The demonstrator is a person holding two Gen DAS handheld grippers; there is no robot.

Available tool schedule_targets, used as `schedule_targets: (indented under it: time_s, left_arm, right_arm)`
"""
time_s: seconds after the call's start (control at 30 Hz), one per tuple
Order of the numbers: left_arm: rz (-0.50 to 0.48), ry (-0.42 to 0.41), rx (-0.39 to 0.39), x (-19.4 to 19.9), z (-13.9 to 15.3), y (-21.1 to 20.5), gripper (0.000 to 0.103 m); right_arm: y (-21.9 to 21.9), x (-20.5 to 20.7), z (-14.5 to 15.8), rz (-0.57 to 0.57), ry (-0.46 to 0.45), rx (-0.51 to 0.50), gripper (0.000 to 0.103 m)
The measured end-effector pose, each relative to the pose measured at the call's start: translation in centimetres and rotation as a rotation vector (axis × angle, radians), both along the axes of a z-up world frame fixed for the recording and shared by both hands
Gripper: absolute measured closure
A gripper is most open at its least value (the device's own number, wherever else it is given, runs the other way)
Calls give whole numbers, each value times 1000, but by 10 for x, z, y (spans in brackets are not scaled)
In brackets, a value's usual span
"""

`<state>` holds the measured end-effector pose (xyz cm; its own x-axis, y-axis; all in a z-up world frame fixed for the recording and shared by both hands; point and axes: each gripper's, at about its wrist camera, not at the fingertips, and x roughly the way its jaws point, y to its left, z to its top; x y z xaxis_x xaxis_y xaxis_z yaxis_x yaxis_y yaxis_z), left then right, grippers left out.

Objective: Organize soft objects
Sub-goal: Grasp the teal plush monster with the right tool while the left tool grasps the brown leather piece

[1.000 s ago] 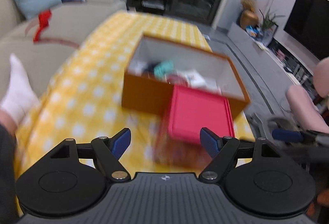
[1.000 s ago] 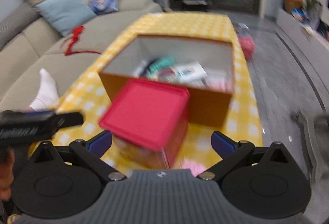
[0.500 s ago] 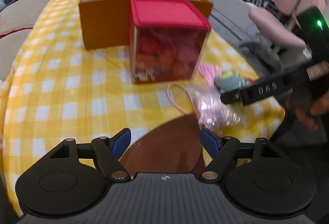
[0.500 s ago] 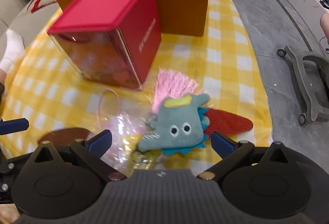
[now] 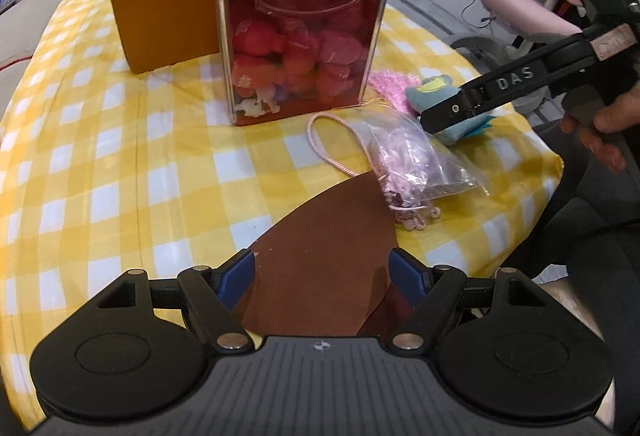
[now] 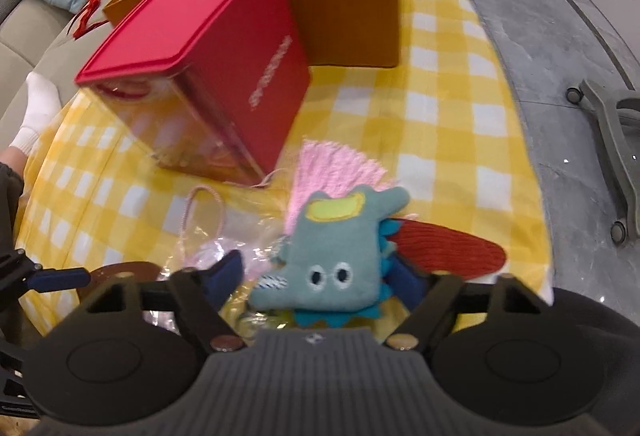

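On the yellow checked tablecloth (image 5: pixel 120 155), left tongs (image 5: pixel 322 276) gape; right tongs (image 6: pixel 316 278) narrowing around teal plush (image 6: pixel 336 256).

A teal plush creature (image 6: pixel 334 256) lies face-up on pink fringed cloth (image 6: pixel 332 165) beside a red felt piece (image 6: pixel 448 250).

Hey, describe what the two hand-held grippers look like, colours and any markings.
Both are black plastic with blue finger pads, round discs either side and a ribbed grey body. The right hand-held gripper has "DAS" lettering on its finger and a green light on top.
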<state>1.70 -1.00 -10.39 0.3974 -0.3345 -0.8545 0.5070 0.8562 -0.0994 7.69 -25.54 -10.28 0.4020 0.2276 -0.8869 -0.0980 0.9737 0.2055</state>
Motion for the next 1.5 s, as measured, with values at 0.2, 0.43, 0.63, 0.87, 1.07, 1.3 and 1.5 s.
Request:
schedule_targets:
  time_s: [0.2, 0.43, 0.63, 0.87, 1.07, 1.3, 1.5]
  left_arm:
    - [-54, -20, 5, -7, 1, -7, 13]
    - [-77, -23, 30, -10, -1, -14, 13]
    - [-56, -9, 62, -7, -6, -16, 13]
    - [-40, 5, 25, -4, -7, -13, 13]
    - [-104, -37, 57, -11, -15, -20, 13]
    - [-190, -127, 91, -19, -25, -30, 0]
    - [-181, -124, 75, -13, -31, -28, 0]
  right_arm:
    - [-4, 0, 2, 8, -21, -32, 55]
    - [-6, 0, 0, 5, -7, -21, 42]
    - [10, 0, -6, -10, -31, -92, 18]
    - [15, -1, -7, 24, -81, -186, 42]
    - [-3, -4, 5, -6, -95, -94, 55]
    - [-9, -13, 22, -20, -142, -22, 55]
    - [-9, -12, 20, -15, -131, -10, 54]
